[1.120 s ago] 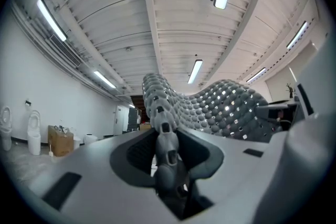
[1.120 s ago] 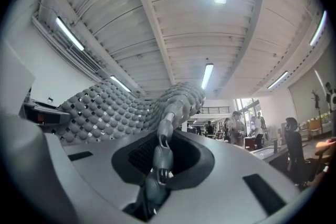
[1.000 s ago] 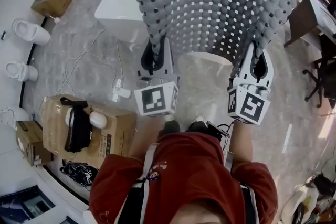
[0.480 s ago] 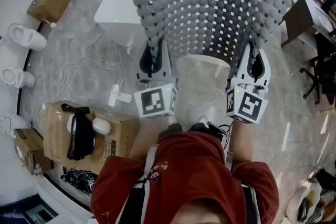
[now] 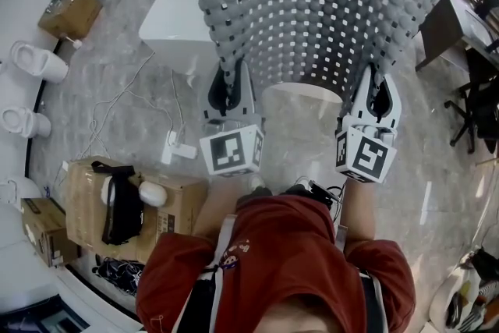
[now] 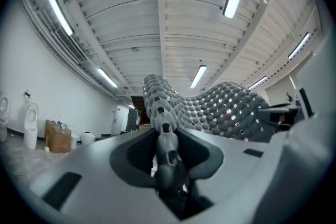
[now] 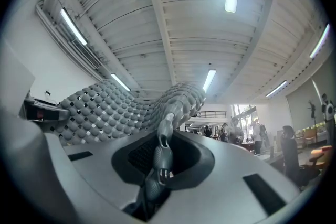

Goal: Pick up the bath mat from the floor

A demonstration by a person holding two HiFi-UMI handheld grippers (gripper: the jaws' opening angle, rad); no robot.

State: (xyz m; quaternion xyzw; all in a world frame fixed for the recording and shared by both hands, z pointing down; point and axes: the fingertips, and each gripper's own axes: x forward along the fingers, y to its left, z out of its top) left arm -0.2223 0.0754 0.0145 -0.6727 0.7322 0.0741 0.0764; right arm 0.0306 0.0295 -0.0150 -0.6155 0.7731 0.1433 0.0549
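While the left gripper (image 5: 231, 74) pinches one near corner of the gray bath mat (image 5: 312, 4) in closed fingers, the right gripper (image 5: 380, 82) clamps the other. The mat spreads ahead of both, its near edge spanning between them, apparently raised off the floor (image 5: 117, 90); neither hand sits nearer.

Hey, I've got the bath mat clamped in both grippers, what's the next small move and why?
Probably raise both grippers together a little, keeping them shut. The left gripper and right gripper each clamp the near edge of the bath mat, but its far edge is cut off at the head view's top, so floor clearance isn't confirmed.
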